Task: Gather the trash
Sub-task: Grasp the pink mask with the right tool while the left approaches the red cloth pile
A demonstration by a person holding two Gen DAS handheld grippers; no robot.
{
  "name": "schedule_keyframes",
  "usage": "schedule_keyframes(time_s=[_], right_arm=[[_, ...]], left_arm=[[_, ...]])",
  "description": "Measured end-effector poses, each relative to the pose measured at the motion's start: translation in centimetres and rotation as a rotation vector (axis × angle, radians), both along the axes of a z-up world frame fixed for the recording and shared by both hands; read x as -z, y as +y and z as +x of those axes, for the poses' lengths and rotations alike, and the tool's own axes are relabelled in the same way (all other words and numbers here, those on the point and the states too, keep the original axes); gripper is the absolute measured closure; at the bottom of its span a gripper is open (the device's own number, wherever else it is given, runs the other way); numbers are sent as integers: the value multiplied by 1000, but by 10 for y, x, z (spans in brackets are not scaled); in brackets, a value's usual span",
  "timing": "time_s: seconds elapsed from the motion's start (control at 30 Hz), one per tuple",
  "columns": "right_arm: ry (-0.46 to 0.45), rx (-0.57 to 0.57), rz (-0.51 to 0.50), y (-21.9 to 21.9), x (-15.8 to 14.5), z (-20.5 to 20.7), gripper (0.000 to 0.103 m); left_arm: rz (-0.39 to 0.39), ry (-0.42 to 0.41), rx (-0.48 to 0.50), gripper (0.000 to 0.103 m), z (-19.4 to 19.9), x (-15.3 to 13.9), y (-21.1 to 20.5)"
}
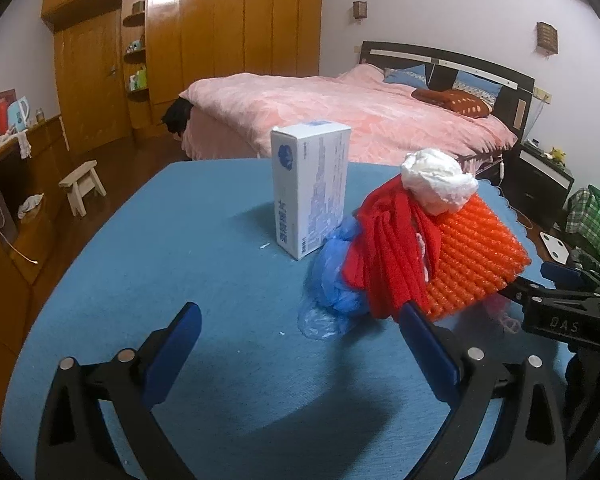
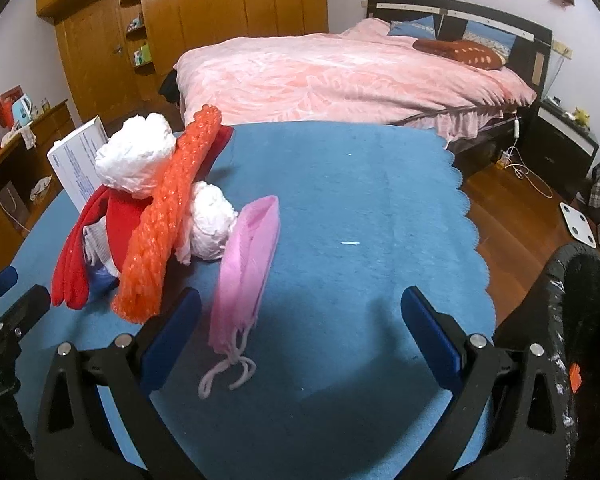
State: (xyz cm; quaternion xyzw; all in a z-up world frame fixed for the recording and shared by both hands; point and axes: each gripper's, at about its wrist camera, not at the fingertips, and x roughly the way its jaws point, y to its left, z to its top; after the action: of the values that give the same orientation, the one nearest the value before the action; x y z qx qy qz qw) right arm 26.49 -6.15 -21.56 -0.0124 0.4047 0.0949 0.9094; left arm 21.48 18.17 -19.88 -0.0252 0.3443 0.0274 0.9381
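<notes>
- Bedroom: pink-covered bed and wooden wardrobe sat at the back; a table w/ blue cloth filled the foreground.
- Left wrist view: left gripper hovered low over the cloth, jaws wide apart, nothing between them. Its right finger sat just beside the heap's near edge, prob. lined up to take hold there.
- Trash lay heaped right of centre: white box upright, blue plastic bag crumpled at its foot, red cloth draped over an orange bubble-wrap sheet, white paper wad on top.
- The other gripper's body reached in from the right, near the orange sheet.
- Right wrist view: right gripper also stood spread open and empty. A pink mesh pouch w/ loose drawstring lay on the cloth, its lower end between the fingers, closer to the left one – likely the next pick.
- Same heap sat left of the pouch; a second white wad rested on the cloth beside the orange sheet.
- Black bin bag gaped at the table's right edge, close by, presumably so items could drop straight in. Nothing looked collected yet.
</notes>
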Motion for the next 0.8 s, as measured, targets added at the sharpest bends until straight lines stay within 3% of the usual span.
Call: schedule_keyframes(time_s=[0.07, 0.27, 0.4, 0.53, 0.63, 0.8], right_arm=[[4, -8, -3, 2, 1, 1, 8], [46, -35, 7, 8, 7, 5, 29], [79, -64, 22, 12, 11, 8, 53], [83, -71, 42, 10, 11, 7, 84], [88, -76, 65, 5, 11, 7, 92], [78, -63, 69, -5, 6, 3, 95]], left_arm=[[-3, 3, -1, 6, 0, 1, 1], [-2, 3, -2, 6, 1, 1, 1], [-5, 4, -3, 6, 1, 1, 1], [-6, 5, -1, 6, 0, 1, 1], [-6, 5, 5, 6, 1, 0, -2], [-9, -12, 24, 6, 2, -9, -9]])
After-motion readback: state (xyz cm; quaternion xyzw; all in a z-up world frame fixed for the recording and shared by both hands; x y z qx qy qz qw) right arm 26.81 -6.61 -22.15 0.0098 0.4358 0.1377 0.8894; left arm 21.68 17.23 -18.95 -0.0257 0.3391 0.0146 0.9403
